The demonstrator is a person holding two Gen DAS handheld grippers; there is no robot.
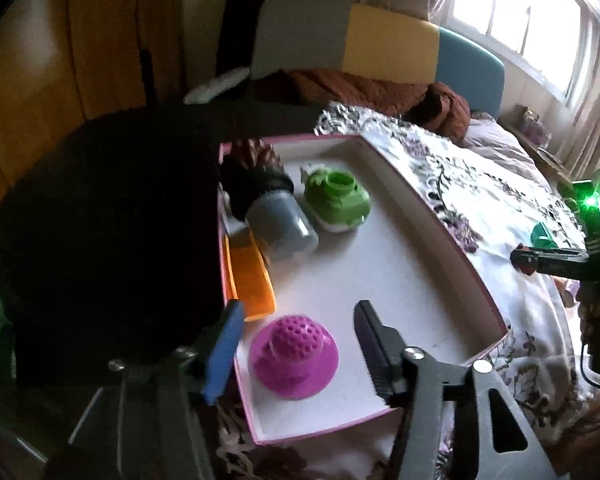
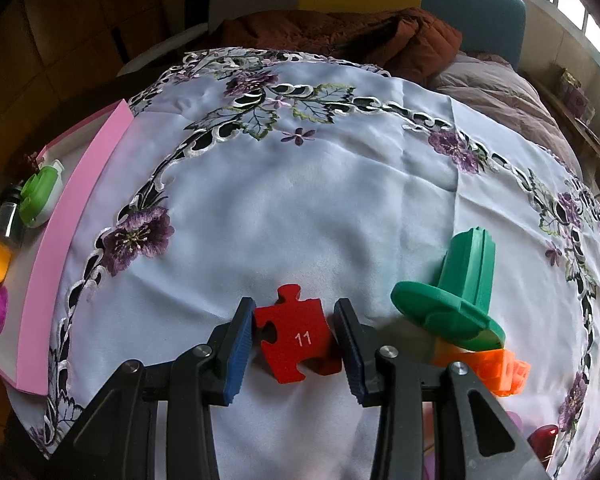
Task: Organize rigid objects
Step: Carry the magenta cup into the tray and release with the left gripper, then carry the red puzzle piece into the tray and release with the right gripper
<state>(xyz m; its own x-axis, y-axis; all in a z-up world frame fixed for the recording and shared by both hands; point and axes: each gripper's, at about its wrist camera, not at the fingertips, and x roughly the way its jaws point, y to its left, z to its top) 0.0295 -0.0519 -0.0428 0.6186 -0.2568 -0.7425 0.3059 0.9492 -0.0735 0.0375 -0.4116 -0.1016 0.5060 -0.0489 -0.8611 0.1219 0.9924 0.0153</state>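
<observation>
In the left wrist view a pink-rimmed white box (image 1: 432,216) holds a magenta perforated hat-shaped piece (image 1: 292,356), an orange piece (image 1: 252,280), a grey jar with a black cap (image 1: 280,228) and a light green piece (image 1: 336,196). My left gripper (image 1: 299,307) stands open over the box. The magenta piece lies between its fingers, apart from both pads. In the right wrist view my right gripper (image 2: 295,305) is shut on a red puzzle piece marked 11 (image 2: 296,336), just above the embroidered cloth (image 2: 300,184).
A dark green hat-shaped part (image 2: 456,292) leans on an orange piece (image 2: 496,368) right of the right gripper, with a dark red object (image 2: 542,438) nearer. The pink box (image 2: 72,216) sits at the cloth's left edge. A large dark shape (image 1: 108,232) stands left of the box. A brown quilt (image 2: 340,36) lies behind.
</observation>
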